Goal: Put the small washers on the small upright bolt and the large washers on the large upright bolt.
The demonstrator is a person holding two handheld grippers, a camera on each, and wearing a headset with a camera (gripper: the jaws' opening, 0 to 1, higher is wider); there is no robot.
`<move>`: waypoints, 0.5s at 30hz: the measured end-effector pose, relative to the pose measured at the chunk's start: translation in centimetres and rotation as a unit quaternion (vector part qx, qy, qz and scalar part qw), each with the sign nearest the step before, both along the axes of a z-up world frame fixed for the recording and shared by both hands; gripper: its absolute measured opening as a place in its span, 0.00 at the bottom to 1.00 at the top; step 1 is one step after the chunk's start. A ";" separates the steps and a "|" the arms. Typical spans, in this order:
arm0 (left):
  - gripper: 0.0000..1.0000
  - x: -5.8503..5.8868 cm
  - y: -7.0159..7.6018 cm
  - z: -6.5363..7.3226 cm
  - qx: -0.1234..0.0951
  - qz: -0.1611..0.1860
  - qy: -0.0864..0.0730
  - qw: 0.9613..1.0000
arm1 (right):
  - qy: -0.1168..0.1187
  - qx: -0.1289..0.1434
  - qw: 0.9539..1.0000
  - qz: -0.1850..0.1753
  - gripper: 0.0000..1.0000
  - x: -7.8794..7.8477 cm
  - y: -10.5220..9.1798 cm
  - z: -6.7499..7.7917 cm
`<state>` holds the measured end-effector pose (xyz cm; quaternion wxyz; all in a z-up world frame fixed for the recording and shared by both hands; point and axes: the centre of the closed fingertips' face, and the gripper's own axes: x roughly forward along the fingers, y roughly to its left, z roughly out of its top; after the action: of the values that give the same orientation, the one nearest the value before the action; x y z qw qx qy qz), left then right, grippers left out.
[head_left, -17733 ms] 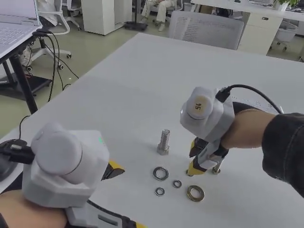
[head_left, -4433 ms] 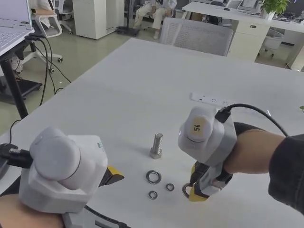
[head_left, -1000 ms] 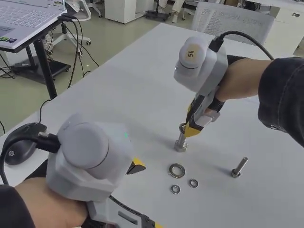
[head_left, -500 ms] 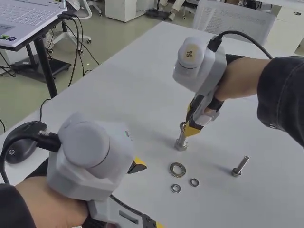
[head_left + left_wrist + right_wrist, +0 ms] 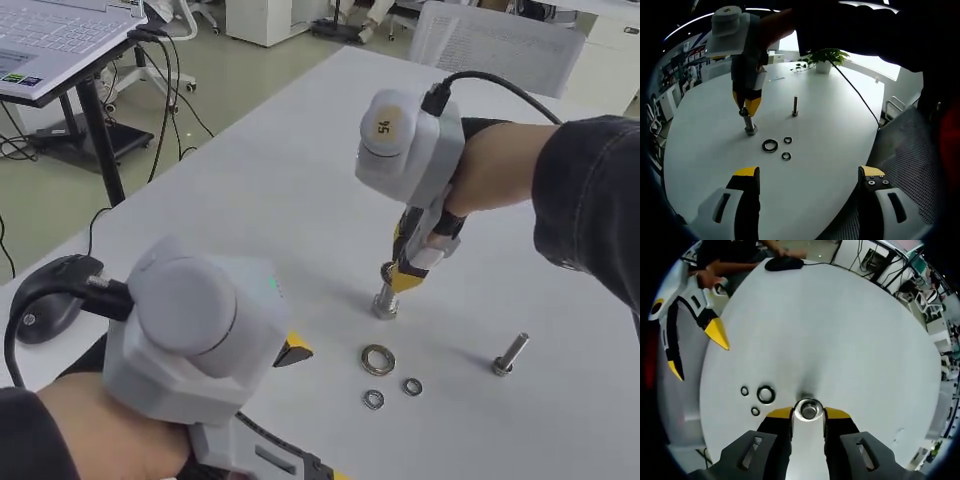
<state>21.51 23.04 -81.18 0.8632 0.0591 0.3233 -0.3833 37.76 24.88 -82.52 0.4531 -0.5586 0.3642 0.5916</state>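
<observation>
Above the smooth white worktop (image 5: 250, 170), the left gripper (image 5: 809, 172) hangs with its yellow-tipped jaws wide apart and empty. The right gripper (image 5: 405, 275) is clamped on a flat steel large washer (image 5: 809, 400) at the top of the threaded large bolt (image 5: 385, 303). Just beside it lie a second large washer (image 5: 377, 358) and two small washers (image 5: 373, 399), then the slim small bolt (image 5: 510, 352), upright
</observation>
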 end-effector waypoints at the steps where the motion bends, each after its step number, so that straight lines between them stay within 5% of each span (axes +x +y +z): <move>1: 0.80 0.0 0.0 0.0 0.000 0.000 0.000 1.000 | 0.001 -0.001 1.000 0.000 0.24 0.0 0.0 -0.1; 15: 0.80 0.0 -0.2 0.0 -0.003 0.000 0.000 1.000 | 0.009 -0.022 1.000 0.002 0.24 0.3 -0.1 -2.1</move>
<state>21.56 22.82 -81.22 0.8633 0.0562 0.3223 -0.3842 38.02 24.82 -84.61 0.4364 -0.5634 0.3806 0.5893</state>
